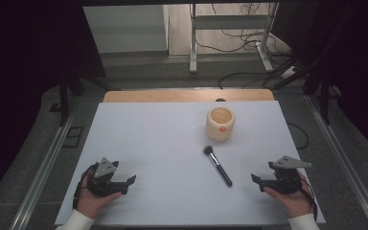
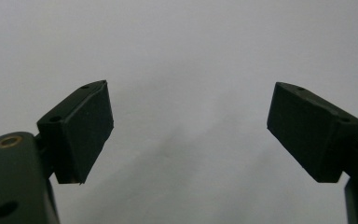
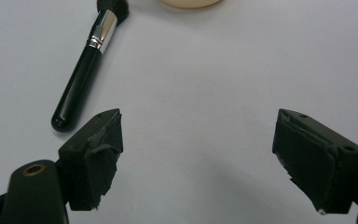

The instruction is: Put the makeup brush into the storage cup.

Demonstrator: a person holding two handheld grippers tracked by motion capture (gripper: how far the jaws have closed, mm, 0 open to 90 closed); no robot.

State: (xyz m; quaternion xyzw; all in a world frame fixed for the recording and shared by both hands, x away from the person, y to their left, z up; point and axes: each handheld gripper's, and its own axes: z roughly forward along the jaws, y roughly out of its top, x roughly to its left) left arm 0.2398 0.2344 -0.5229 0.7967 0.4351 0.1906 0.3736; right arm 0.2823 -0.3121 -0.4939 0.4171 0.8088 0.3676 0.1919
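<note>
A white rectangular table (image 1: 148, 143) holds a round pale wooden cup (image 1: 220, 123) at far right of centre. Just nearer lies a black-handled makeup brush with a silver ferrule (image 1: 217, 165), bristles toward the cup. The left gripper (image 1: 130, 184), held at near left, has its jaws wide apart and empty. The right gripper (image 1: 255, 180), at near right beside the brush handle, is likewise spread wide, holding nothing.

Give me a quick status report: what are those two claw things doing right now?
Left gripper open, empty, low over the table. Right gripper open, empty, near the makeup brush handle. Wooden cup upright beyond the brush. Nothing in the way.
</note>
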